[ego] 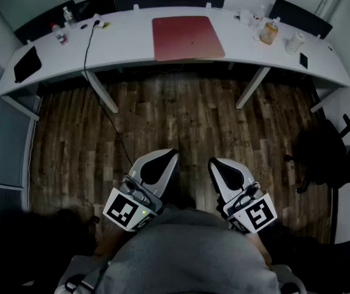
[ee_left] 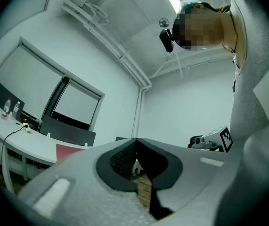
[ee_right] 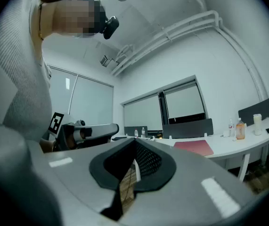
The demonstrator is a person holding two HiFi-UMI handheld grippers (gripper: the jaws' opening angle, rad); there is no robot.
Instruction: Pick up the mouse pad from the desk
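We see the left gripper with its jaws pressed together on nothing, and the right gripper just beside it, jaws likewise closed and empty. In each gripper's own view the dark pads meet along one seam. Both are held close against a person's grey top, tips pointing away from the body. Ahead of the tips stretches wooden floor, and beyond it stands a long white desk. On the desk, flat and straight ahead of the gap between the two grippers, lies the red mouse pad, well apart from both. In the left gripper view the mouse pad shows to the left of the jaws; in the right gripper view the mouse pad shows to their right. Right of the mouse pad on the desk stand an orange bottle and a white cup; left of it a black cable trails over the desk edge.
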